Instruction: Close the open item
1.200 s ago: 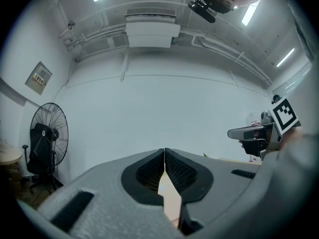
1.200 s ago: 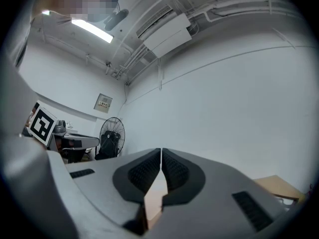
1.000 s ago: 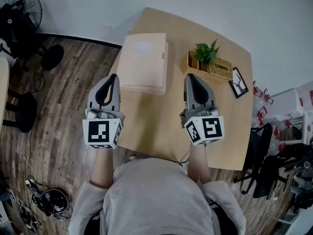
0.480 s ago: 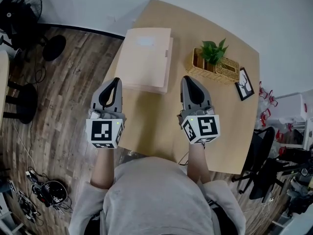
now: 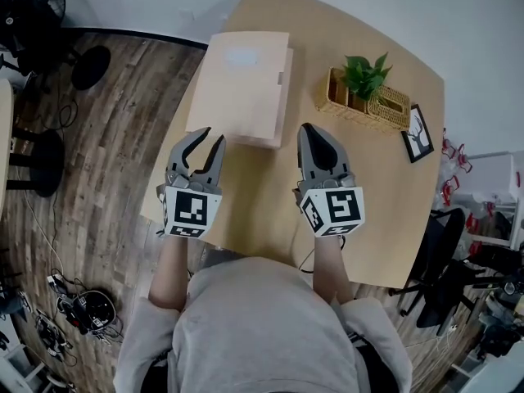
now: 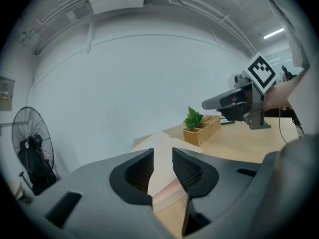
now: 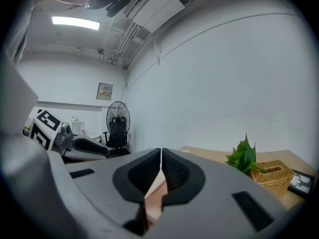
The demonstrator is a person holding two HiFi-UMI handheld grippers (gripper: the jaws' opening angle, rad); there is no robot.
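Pale wooden table (image 5: 385,211) set against a white wall (image 5: 475,23), on a dark plank floor (image 5: 106,162).

A flat beige box (image 5: 241,84) lies on the table's far left part; whether its lid is fully down cannot be told. To its right stand a wicker basket (image 5: 368,105) with a green plant (image 5: 367,74) and a small picture frame (image 5: 417,135). A black fan (image 5: 24,15) stands on the floor by the wall. The left gripper (image 5: 210,135) hovers near the box's front edge, its jaws having just been opening, a little apart with nothing between them. The right gripper (image 5: 311,129) has its jaws together, empty.
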